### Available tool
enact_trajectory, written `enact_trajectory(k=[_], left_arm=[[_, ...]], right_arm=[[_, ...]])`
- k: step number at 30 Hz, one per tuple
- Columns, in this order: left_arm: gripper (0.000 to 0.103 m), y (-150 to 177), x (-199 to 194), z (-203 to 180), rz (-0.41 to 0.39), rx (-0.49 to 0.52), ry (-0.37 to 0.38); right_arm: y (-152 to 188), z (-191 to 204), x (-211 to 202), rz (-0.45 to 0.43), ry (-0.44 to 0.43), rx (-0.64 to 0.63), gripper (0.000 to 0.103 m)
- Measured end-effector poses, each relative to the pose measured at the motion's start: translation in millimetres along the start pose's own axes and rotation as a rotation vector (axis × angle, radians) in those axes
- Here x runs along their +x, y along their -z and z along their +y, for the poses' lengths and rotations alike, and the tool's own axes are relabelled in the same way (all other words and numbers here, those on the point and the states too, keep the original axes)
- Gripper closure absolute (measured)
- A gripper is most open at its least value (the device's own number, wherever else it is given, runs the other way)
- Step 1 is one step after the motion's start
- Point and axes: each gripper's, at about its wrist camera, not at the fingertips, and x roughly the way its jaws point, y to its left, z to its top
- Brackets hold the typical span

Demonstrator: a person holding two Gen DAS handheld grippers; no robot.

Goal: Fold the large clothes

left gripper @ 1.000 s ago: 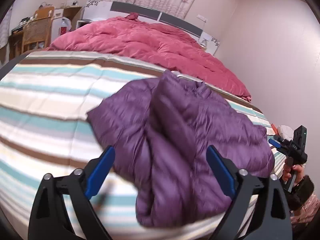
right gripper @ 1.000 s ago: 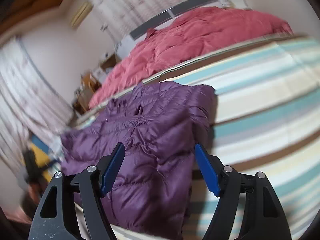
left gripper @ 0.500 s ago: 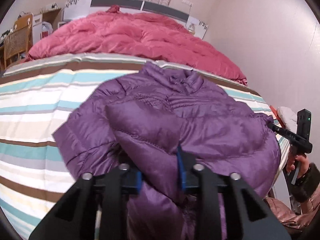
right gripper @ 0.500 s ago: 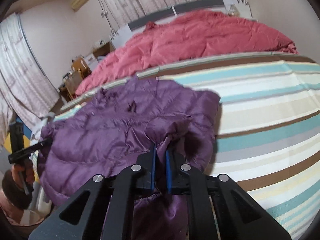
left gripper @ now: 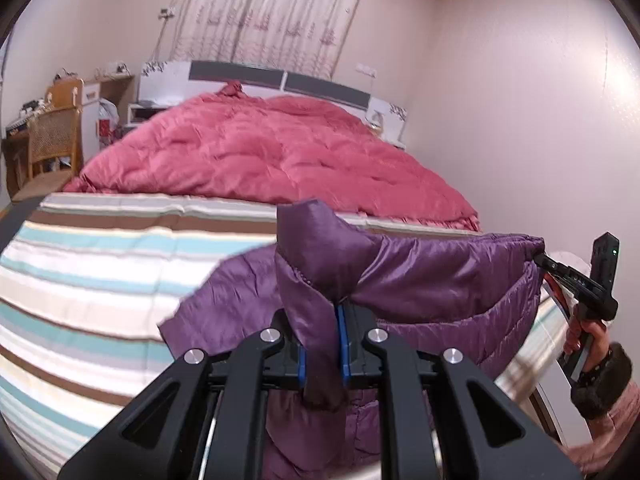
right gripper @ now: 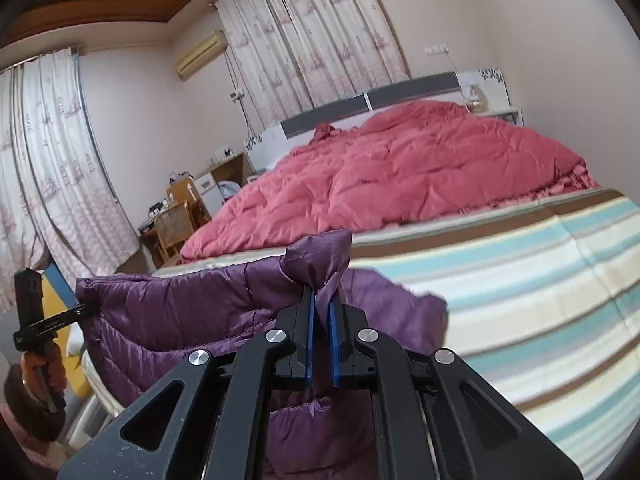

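Raised since half a second ago: purple down jacket (left gripper: 440, 276), formerly lying on the striped bed sheet (left gripper: 92, 276), now held up and stretched between both grippers. Left gripper (left gripper: 323, 346): jaws clenched on a bunched jacket edge. Right gripper (right gripper: 321, 344): jaws clenched on the opposite edge. Jacket's lower part hangs at the bed's near edge. Behind: red duvet (left gripper: 272, 160), patterned curtains (right gripper: 328, 36).

Pink quilt (left gripper: 280, 156) on striped sheet (left gripper: 100, 272); wooden chair (left gripper: 54, 136), curtains (right gripper: 320, 40), perhaps an air conditioner (right gripper: 200, 54).
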Motion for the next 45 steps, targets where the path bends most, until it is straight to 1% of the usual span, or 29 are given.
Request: enact_trajectory(k=[3, 5, 8, 10, 13, 16, 17, 21, 23, 25, 29, 34, 38, 39, 40, 41, 42, 43, 44, 45], left_arm=[[0.092, -17.1, 16.9, 4.6, -0.011, -0.014, -0.028], [0.092, -28.0, 35.1, 11.5, 0.001, -0.03, -0.047], [0.092, -37.2, 69.5, 23.1, 0.041, -0.046, -0.077], [0.092, -38.1, 91.8, 32.3, 0.069, -0.073, -0.091], [0.092, -34.5, 125.1, 48.2, 0.117, -0.14, -0.115], [0.092, -26.3, 156.5, 58.3, 0.16, -0.167, -0.164], [0.092, -22.0, 168.6, 61.4, 0.174, -0.172, -0.192], [0.091, -9.5, 201.3, 71.5, 0.222, -0.201, -0.257], [0.087, -0.7, 215.2, 77.6, 0.244, -0.211, -0.283], [0.084, 5.8, 224.9, 82.0, 0.248, -0.22, -0.301], [0.075, 16.7, 238.0, 88.1, 0.249, -0.229, -0.313], [0.07, 25.6, 248.1, 83.7, 0.227, -0.206, -0.35], [0.069, 26.2, 247.6, 84.6, 0.228, -0.209, -0.348], [0.067, 25.8, 246.5, 84.2, 0.228, -0.21, -0.352], [0.059, 25.1, 244.9, 84.6, 0.23, -0.21, -0.36], [0.048, 23.6, 242.2, 82.9, 0.237, -0.207, -0.386], [0.042, 21.1, 237.9, 80.5, 0.243, -0.201, -0.407], [0.037, 17.9, 229.4, 76.8, 0.233, -0.194, -0.41], [0.032, 14.5, 220.3, 73.6, 0.208, -0.195, -0.404], [0.027, 10.6, 207.3, 68.3, 0.172, -0.201, -0.397]], right_arm=[[-15.9, -4.8, 22.4, 0.005, 0.007, 0.024, 0.097], [-26.4, -10.6, 46.5, 0.027, 0.02, 0.044, 0.097], [-31.4, -19.0, 82.6, 0.074, 0.052, 0.062, 0.097], [-28.7, -24.1, 104.1, 0.104, 0.071, 0.084, 0.097], [-19.8, -36.1, 139.9, 0.157, 0.108, 0.121, 0.097], [-6.1, -42.9, 168.3, 0.206, 0.147, 0.136, 0.097], [-2.2, -44.6, 177.8, 0.221, 0.16, 0.138, 0.097], [17.4, -50.7, 219.1, 0.294, 0.232, 0.112, 0.097], [26.3, -54.2, 233.2, 0.318, 0.254, 0.107, 0.097], [32.7, -56.0, 243.2, 0.332, 0.271, 0.094, 0.097], [42.5, -57.3, 262.5, 0.362, 0.324, 0.061, 0.096], [45.5, -54.4, 267.8, 0.353, 0.36, 0.024, 0.096], [45.7, -53.4, 267.6, 0.348, 0.369, 0.016, 0.096], [45.5, -53.7, 267.3, 0.348, 0.369, 0.018, 0.096], [45.4, -53.4, 267.1, 0.348, 0.371, 0.016, 0.096], [45.1, -53.3, 267.3, 0.347, 0.373, 0.012, 0.095], [44.9, -53.6, 266.9, 0.346, 0.379, 0.006, 0.095], [45.2, -52.2, 267.0, 0.346, 0.382, 0.004, 0.095], [45.1, -52.5, 266.8, 0.346, 0.386, 0.0, 0.095], [44.8, -51.4, 266.6, 0.347, 0.388, -0.004, 0.093]])
